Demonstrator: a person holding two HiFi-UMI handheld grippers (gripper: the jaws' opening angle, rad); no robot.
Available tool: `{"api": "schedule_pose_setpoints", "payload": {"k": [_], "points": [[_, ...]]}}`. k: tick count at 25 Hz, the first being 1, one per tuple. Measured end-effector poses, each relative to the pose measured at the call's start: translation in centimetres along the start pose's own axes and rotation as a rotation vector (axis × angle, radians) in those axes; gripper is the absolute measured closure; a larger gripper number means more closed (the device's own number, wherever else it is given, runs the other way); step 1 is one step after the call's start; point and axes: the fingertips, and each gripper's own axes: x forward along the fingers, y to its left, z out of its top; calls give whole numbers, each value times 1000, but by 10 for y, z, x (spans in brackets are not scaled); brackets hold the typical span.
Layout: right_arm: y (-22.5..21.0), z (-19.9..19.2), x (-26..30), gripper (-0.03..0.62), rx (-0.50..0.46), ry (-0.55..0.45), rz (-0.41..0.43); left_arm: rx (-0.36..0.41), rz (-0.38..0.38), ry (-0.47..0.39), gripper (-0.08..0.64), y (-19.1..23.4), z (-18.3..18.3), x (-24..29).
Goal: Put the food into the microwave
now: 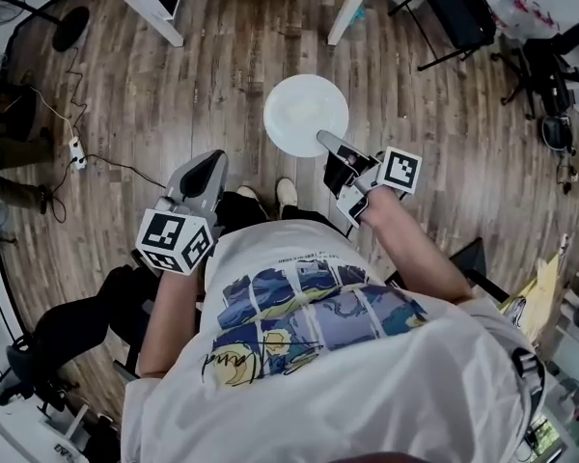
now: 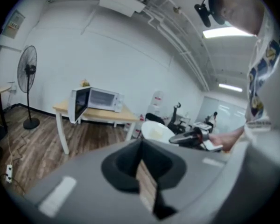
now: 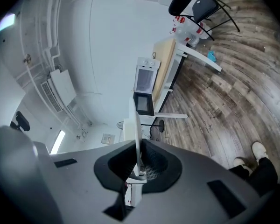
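Observation:
My right gripper [image 1: 325, 142] is shut on the near rim of a white plate [image 1: 305, 112], which it holds out over the wooden floor. In the right gripper view the plate [image 3: 136, 125] shows edge-on between the jaws. A pale patch of food [image 2: 154, 133] lies on the plate [image 2: 164, 129]. My left gripper [image 1: 208, 166] hangs beside my left hip, jaws together and empty. The white microwave [image 2: 101, 99] stands on a light wooden table [image 2: 105, 116] across the room, its door [image 2: 79, 104] swung open. The same microwave [image 3: 145, 84] shows in the right gripper view.
The table's white legs [image 1: 350, 13] are ahead of me at the top of the head view. A black office chair [image 1: 455, 13] stands to the right. A power strip with cable [image 1: 76, 151] lies on the floor to the left. A standing fan [image 2: 28, 84] is left of the table.

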Motion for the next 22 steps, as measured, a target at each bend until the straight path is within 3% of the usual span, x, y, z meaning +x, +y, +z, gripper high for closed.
{"api": "schedule_pose_setpoints", "payload": {"k": [4,12,22], "points": [[-20,9,16,572,29,-6,-62,11,15,-6,552,18,2,2],[-14,53,79,572,10,-59,-83,62,-26,-38,552,82,37,35],[7,116,187,574,2,-220,-130,180,-181,-54,552,193,119,70]]}}
